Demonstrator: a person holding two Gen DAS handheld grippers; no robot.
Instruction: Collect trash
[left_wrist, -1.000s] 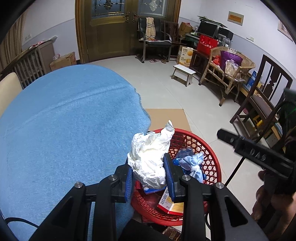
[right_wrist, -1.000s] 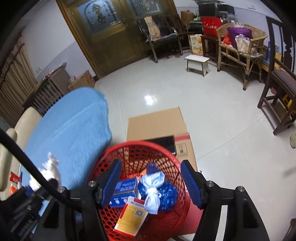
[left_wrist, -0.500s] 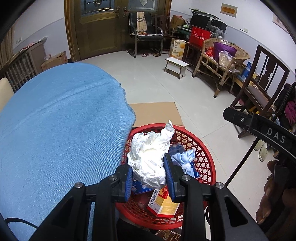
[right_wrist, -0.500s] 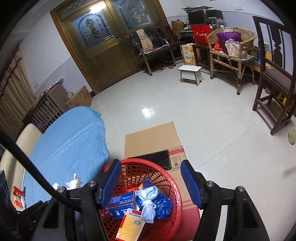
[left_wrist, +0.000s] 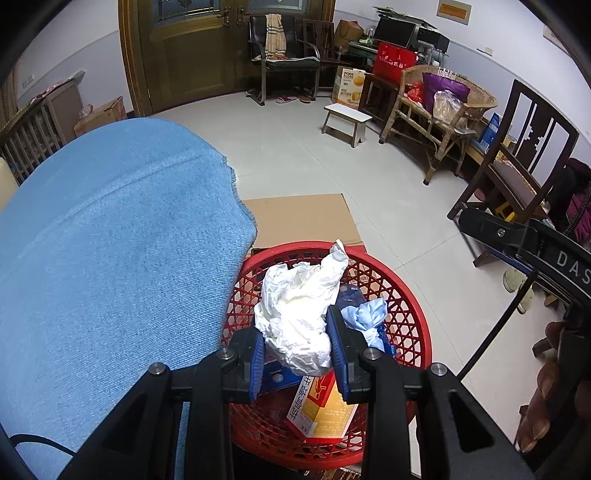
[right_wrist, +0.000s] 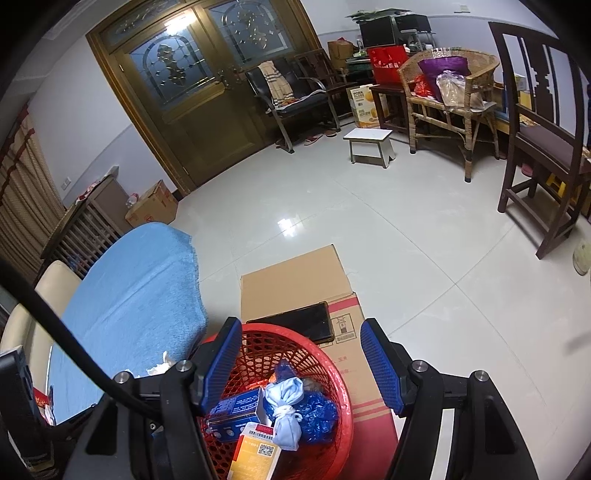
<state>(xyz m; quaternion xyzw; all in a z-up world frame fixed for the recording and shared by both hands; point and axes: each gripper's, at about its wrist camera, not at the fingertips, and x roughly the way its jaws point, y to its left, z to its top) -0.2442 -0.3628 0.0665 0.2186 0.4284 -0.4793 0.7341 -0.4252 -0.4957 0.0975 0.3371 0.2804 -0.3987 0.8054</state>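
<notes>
My left gripper (left_wrist: 297, 350) is shut on a crumpled white paper wad (left_wrist: 299, 314) and holds it above the red mesh basket (left_wrist: 410, 310). The basket holds an orange-and-white carton (left_wrist: 321, 410), a blue box (left_wrist: 275, 374) and a knotted light blue bag (left_wrist: 365, 314). In the right wrist view my right gripper (right_wrist: 303, 365) is open and empty above the same basket (right_wrist: 332, 373), with the blue box (right_wrist: 236, 410), the knotted bag (right_wrist: 286, 410) and the carton (right_wrist: 255, 458) inside. A bit of the white wad (right_wrist: 160, 367) shows at the left.
A table with a blue cloth (left_wrist: 110, 258) stands left of the basket. Flattened cardboard (right_wrist: 295, 284) and a black tablet (right_wrist: 295, 321) lie on the floor behind the basket. A white stool (right_wrist: 369, 144), a wicker chair (right_wrist: 450, 92) and a dark wooden chair (right_wrist: 535, 122) stand farther off.
My left gripper has carried the white wad rightward from the table edge to over the basket. My right gripper has risen and tilted up, away from the basket, staying open.
</notes>
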